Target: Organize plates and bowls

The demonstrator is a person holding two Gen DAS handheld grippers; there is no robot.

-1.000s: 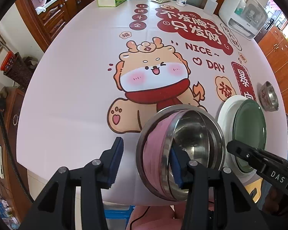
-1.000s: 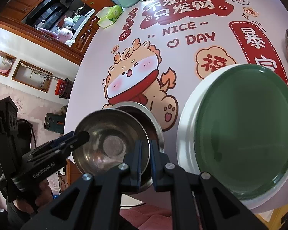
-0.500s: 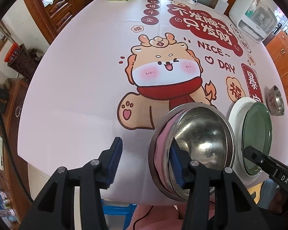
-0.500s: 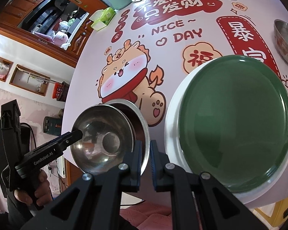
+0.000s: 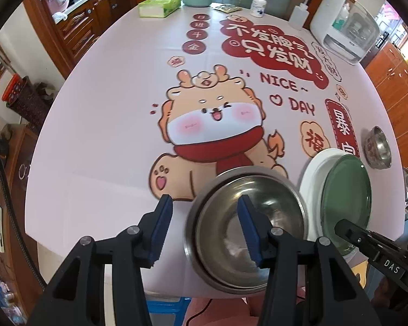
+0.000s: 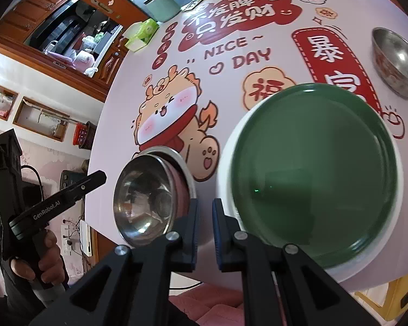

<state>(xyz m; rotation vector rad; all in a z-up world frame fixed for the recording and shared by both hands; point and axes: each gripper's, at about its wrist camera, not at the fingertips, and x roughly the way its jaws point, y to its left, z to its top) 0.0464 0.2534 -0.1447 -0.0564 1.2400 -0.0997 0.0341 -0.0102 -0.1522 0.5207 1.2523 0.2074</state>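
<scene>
Nested bowls [image 5: 247,228] left of stacked plates [image 5: 345,198]; lone bowl [image 5: 378,146] beyond them

Left gripper [image 5: 205,228] pointing steeply downward, jaws standing apart with nothing pressed between the blue pads [image 5: 163,225]. Right gripper [image 6: 204,233] also angling down, jaws drawn nearly together, only a thin slit showing between them, gripping nothing. Bare hand [image 6: 42,260] wrapping around the left gripper's handle, fingers curling around its grip.
</scene>
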